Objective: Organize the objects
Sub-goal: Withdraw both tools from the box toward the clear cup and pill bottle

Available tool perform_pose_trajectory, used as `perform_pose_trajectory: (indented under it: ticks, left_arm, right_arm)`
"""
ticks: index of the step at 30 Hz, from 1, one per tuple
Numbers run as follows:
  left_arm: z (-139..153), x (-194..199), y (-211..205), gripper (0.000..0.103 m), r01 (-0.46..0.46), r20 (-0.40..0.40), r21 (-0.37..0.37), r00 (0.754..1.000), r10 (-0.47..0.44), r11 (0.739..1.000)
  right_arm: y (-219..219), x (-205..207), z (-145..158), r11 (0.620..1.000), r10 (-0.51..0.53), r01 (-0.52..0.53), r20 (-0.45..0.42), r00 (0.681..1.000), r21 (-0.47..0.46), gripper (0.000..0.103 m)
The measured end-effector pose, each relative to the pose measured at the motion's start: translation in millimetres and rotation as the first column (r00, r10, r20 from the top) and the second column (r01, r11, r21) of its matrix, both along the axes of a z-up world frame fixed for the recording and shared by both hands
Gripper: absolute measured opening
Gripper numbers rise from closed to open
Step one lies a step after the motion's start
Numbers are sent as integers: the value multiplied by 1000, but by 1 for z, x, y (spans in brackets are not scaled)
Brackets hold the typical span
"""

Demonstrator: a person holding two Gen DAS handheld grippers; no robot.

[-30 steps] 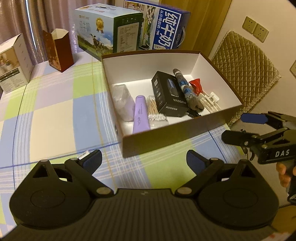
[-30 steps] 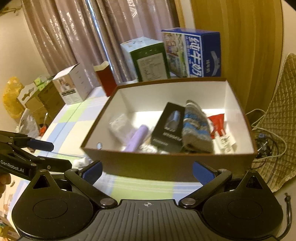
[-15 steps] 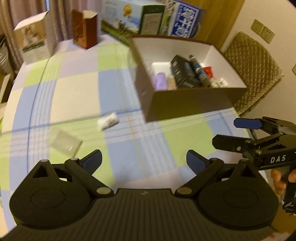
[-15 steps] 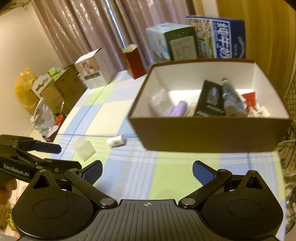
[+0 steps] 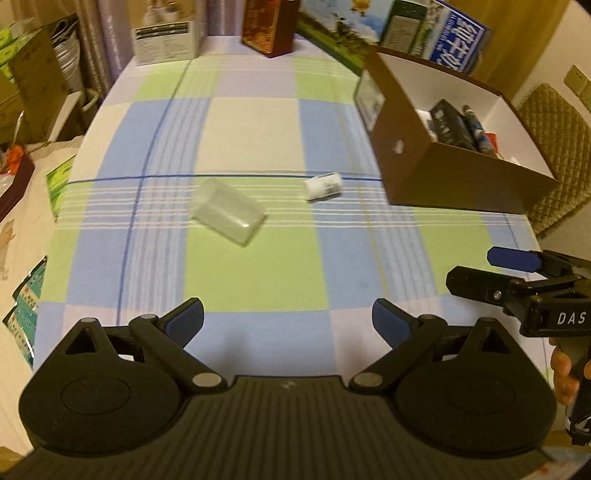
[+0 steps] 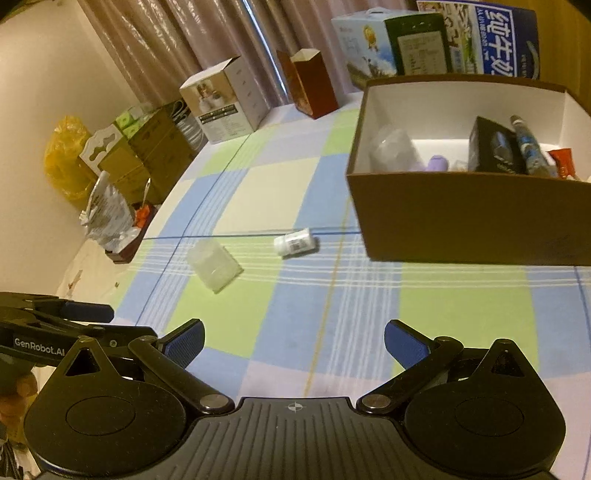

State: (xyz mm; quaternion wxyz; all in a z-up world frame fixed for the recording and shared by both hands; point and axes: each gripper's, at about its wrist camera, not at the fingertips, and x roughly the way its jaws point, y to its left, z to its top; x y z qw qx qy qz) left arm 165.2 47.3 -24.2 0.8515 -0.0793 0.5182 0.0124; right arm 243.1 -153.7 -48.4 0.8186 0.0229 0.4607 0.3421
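A brown box [image 5: 458, 184] [image 6: 461, 218] with a white inside stands on the checked tablecloth at the right. It holds a black carton [image 6: 493, 147], a purple tube [image 6: 437, 162], a clear bag and other small items. Left of it, a small white bottle [image 5: 323, 185] [image 6: 296, 242] lies on its side. Further left lies a clear plastic box [image 5: 227, 212] [image 6: 214, 264]. My left gripper [image 5: 288, 321] is open and holds nothing, well short of both. My right gripper [image 6: 293, 341] is open too, with nothing between its fingers.
Cartons line the table's far edge: a white one [image 6: 225, 101], a dark red one [image 6: 308, 83], a green-and-white one [image 6: 391, 40] and a blue milk case [image 6: 491, 35]. Cardboard boxes and bags [image 6: 110, 173] crowd the floor at left. A quilted chair [image 5: 557, 147] stands behind the brown box.
Both grippers have pulled back from the brown box and swung left. The white bottle and the clear plastic box have come into view. Both grippers stay open.
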Motion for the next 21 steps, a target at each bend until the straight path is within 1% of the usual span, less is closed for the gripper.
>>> perform_pose_trajectory:
  ticks: [9,14,18,21]
  left_arm:
    - [-18,-2,24,96,-46,-20,3,999,46,999]
    - [-30,4,33,96,-50,-28,16,998,50,999]
    - [-38,10,38,96,-37,-7,22,999,37,999]
    - [-43,15,40,96,-29,15,36,999,28,999]
  right_arm:
    - [23,0,-17,1000,-5,5,-5,1000,-20,101]
    - [32,5,-26,999,-9,9,-2,1000,-36,101]
    - [38,9,-31,999,-11,12,21,1000,-38,100]
    - [44,13,-36,999,-9,11,46,999,-39,93]
